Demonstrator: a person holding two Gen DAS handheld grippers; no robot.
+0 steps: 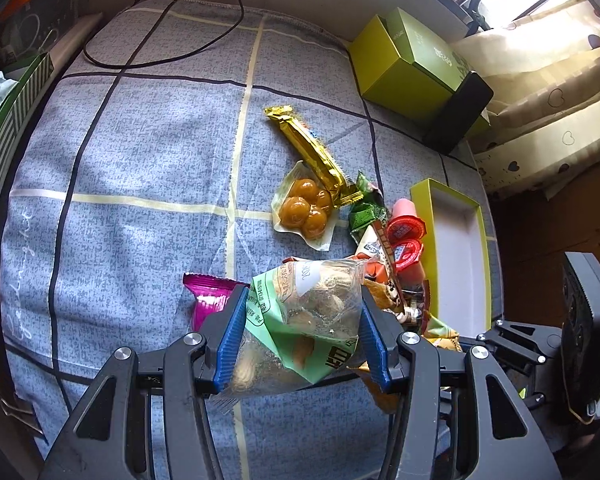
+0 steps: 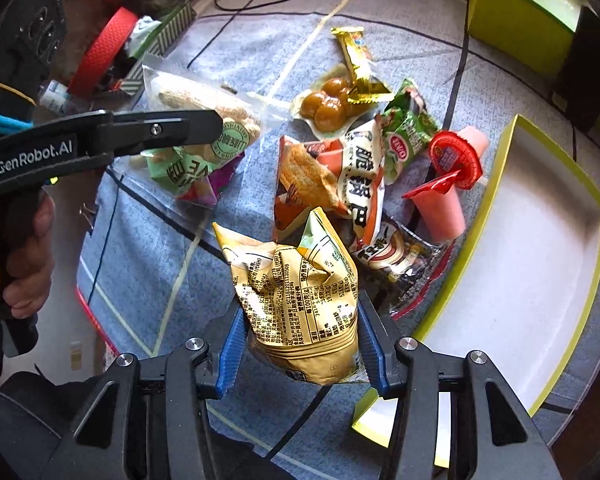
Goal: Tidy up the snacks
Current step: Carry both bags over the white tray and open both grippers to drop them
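Sunlit checked bedspread [image 1: 140, 168] carried the pile. Left gripper [image 1: 302, 332] clamped the peanut bag [image 1: 312, 312]; right gripper [image 2: 300, 346] pinched the gold pouch [image 2: 300, 300]. Next, probably both into the tray [image 2: 572, 208] at the bed's right edge.

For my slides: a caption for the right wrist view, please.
Right gripper clamps a gold snack bag beside the open yellow-green tray.
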